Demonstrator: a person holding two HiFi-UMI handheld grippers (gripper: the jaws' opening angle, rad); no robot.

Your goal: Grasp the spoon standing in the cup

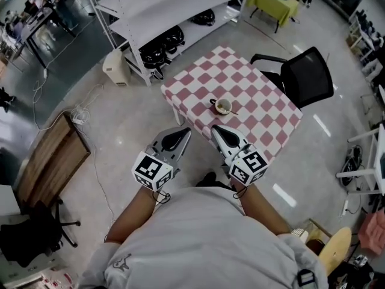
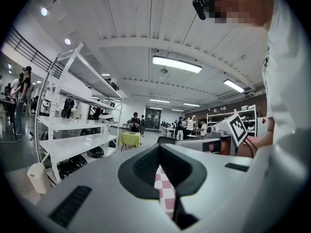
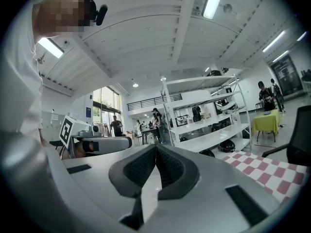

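At the far left of the head view, a wooden bench (image 1: 51, 155) stands on the glossy grey floor, and beyond it white metal shelving (image 1: 162, 17) carries dark rounded items (image 1: 162, 46) on its lowest shelf, with a small white bin (image 1: 115, 67) at its foot. Next comes the square table (image 1: 264, 107), covered in a pink-and-white checked cloth. Near the middle of the cloth sits the cup (image 1: 223, 106), small and round, pale inside, with a dark curved piece at its left rim. It holds the spoon (image 1: 232, 111), whose bowl end is down in the cup; its thin handle leans over the rim, its long axis pointing right and slightly toward the person. Whether the cup holds anything else cannot be told. Both grippers hang off the table's near edge, well apart from the cup. The left gripper (image 1: 186, 130) has its ribbed black pads touching at the tips and grips nothing; in its own view (image 2: 159, 149) only a sliver of checked cloth shows through the gap below the tips. The right gripper (image 1: 215, 127) is likewise pinched together and empty (image 3: 155, 148). Right of the table stands a black chair (image 1: 308, 74), and behind it a small table draped in yellow-green (image 1: 274, 2).
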